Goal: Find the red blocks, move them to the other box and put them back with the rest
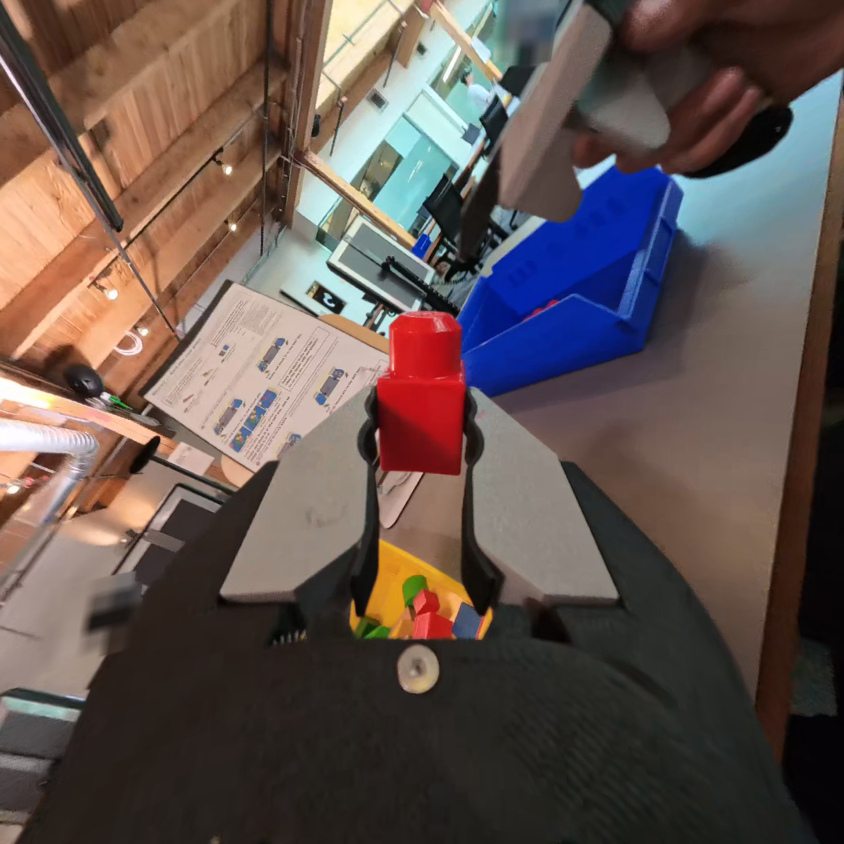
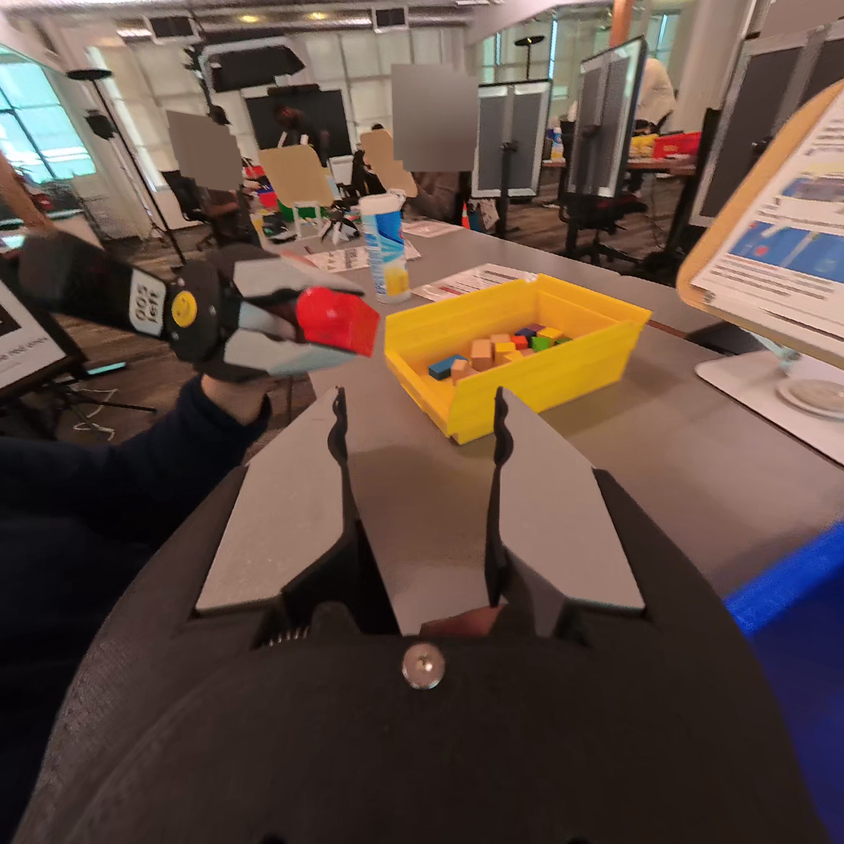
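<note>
My left gripper (image 1: 420, 411) is shut on a red block (image 1: 422, 397) with a round stud on top; both pads press its sides. I hold it in the air, tilted, above the yellow box (image 1: 397, 575) of mixed coloured blocks. The right wrist view shows the same left gripper (image 2: 319, 324) with the red block (image 2: 338, 319) left of the yellow box (image 2: 511, 379). The blue box (image 1: 580, 315) lies ahead on the table, with something red inside. My right gripper (image 2: 418, 429) is open and empty above the grey table, near the yellow box's front corner.
An instruction sheet on a board (image 1: 255, 370) stands behind the boxes; it also shows at the right of the right wrist view (image 2: 776, 255). A wipes canister (image 2: 386, 246) stands behind the yellow box. A blue box edge (image 2: 794, 639) is at lower right. People sit at tables beyond.
</note>
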